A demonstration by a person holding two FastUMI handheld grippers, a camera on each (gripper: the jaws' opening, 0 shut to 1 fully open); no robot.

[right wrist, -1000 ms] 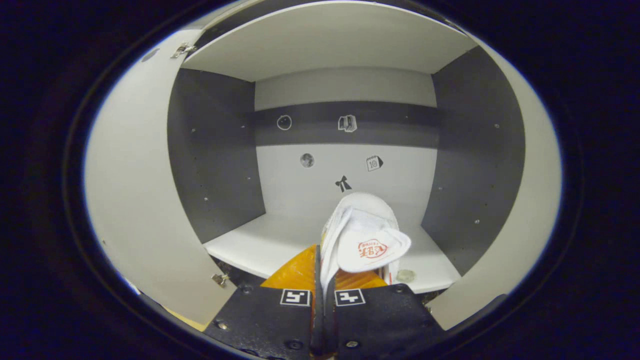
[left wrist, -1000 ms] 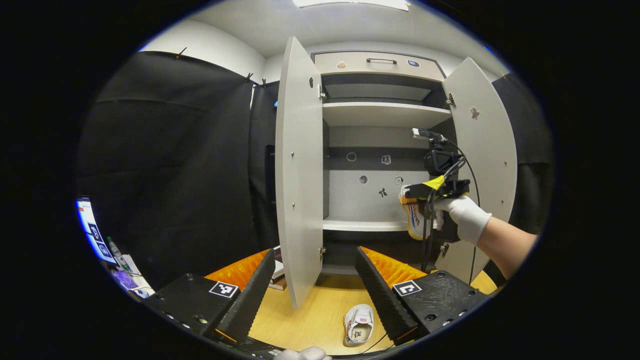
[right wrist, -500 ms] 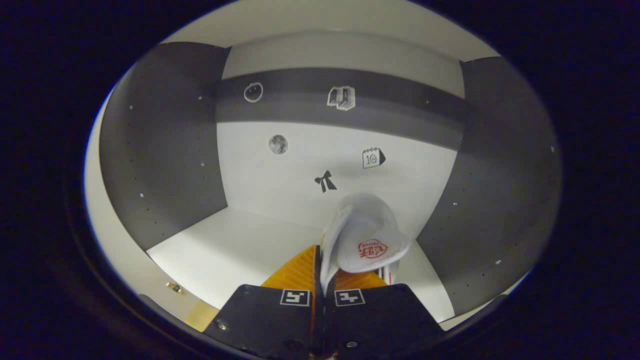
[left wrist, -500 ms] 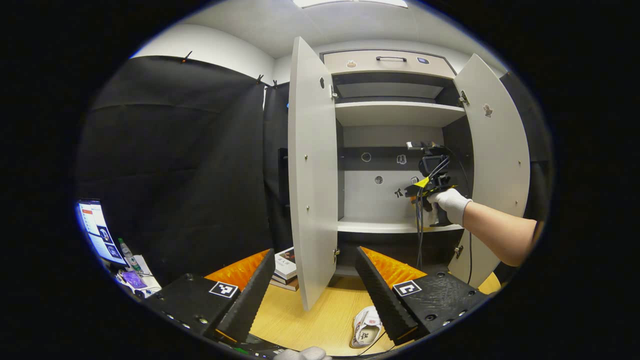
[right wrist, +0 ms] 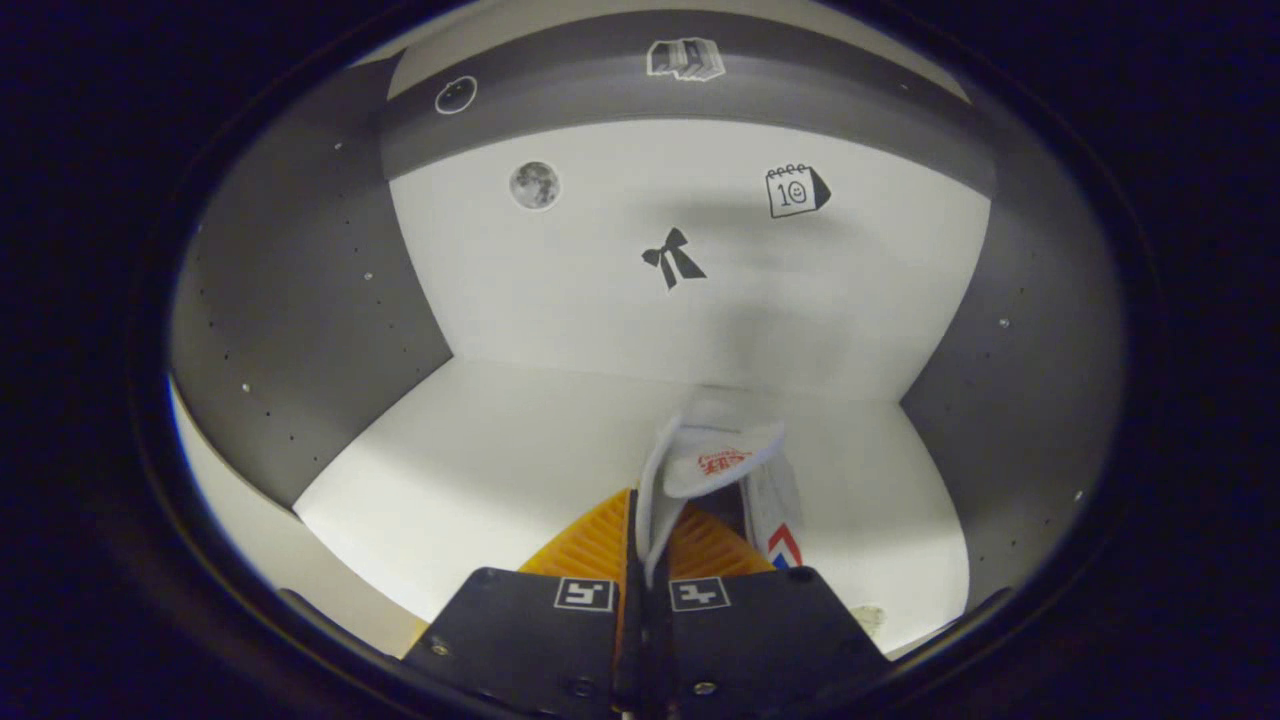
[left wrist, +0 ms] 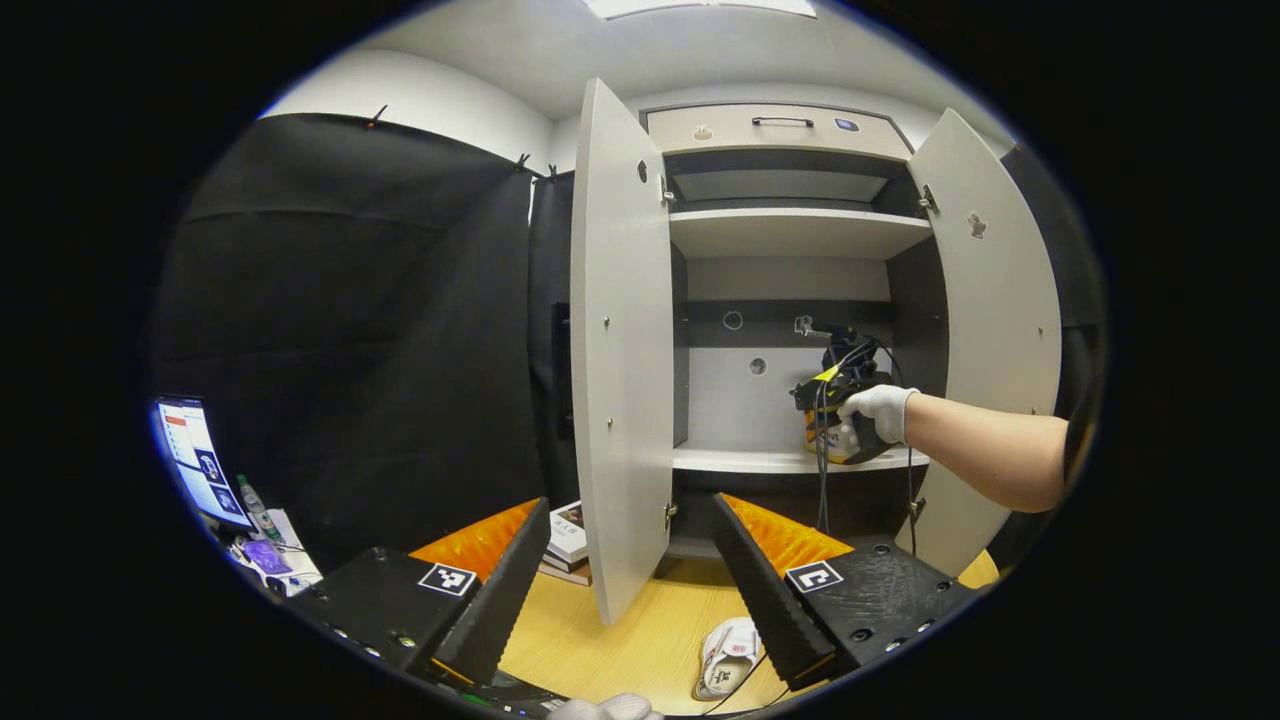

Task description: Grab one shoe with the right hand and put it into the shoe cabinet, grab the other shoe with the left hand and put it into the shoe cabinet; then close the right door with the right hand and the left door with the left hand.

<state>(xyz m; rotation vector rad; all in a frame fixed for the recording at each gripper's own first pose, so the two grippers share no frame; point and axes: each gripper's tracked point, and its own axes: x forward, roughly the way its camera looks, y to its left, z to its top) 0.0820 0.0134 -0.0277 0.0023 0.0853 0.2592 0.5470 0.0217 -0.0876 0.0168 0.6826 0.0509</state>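
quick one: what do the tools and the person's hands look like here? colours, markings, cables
Left tool: two black ridged fingers with orange backing, black bodies each bearing a white square fiducial marker. Right tool matches, with two markers side by side. In the left gripper view it carries black cables and yellow trim. The hand wears a white glove; forearm unsleeved.

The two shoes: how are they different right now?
One shoe is inside the cabinet, over its white shelf; the other shoe lies on the wooden floor. The right tool is shut on the first one's edge; the second sits loose by the open left tool. Both are white with red marks.
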